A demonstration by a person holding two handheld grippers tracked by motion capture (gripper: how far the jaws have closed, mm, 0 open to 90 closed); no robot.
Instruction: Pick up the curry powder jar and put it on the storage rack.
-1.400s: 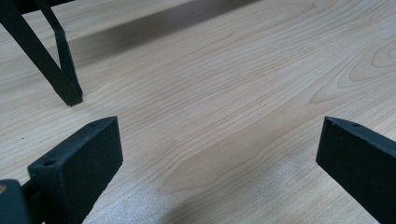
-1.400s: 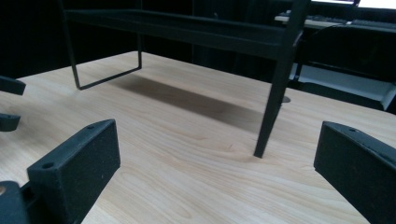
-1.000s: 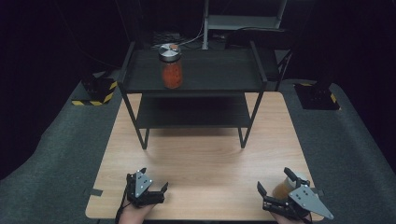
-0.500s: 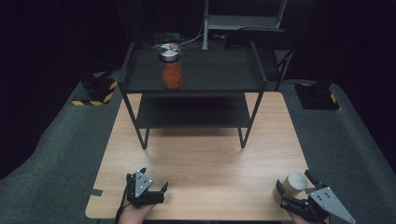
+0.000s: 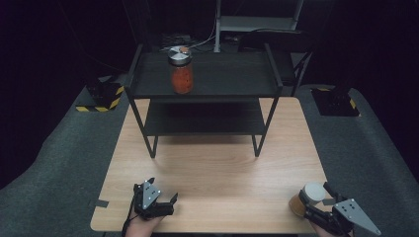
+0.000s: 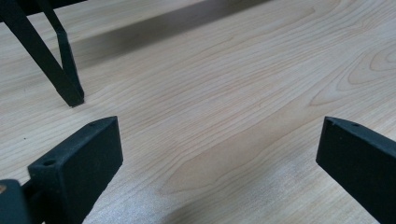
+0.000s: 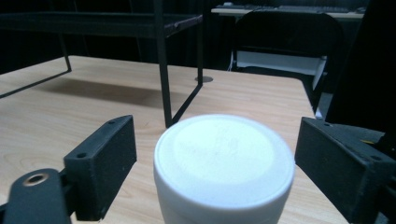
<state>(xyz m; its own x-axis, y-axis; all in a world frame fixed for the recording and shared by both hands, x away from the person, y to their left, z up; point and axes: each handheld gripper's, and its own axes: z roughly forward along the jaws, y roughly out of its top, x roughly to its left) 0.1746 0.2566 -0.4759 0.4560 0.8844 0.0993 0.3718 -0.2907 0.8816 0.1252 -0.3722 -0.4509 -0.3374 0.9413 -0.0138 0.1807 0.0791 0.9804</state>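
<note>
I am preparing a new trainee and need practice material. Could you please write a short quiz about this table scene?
1. Multiple choice: where does the red jar with the metal lid stand? A) on the shelf rack's top shelf; B) on its lower shelf; C) on the wooden table.
2. True or false: the left hand-held gripper holds a jar.
3. Open question: what sits between the jaws of the right hand-held gripper?

Key
1. A, on the shelf rack.
2. False; its jaws stand open over the bare wooden table.
3. A white-lidded jar; gaps show beside the lid, as the jaws have just been closing.
</note>
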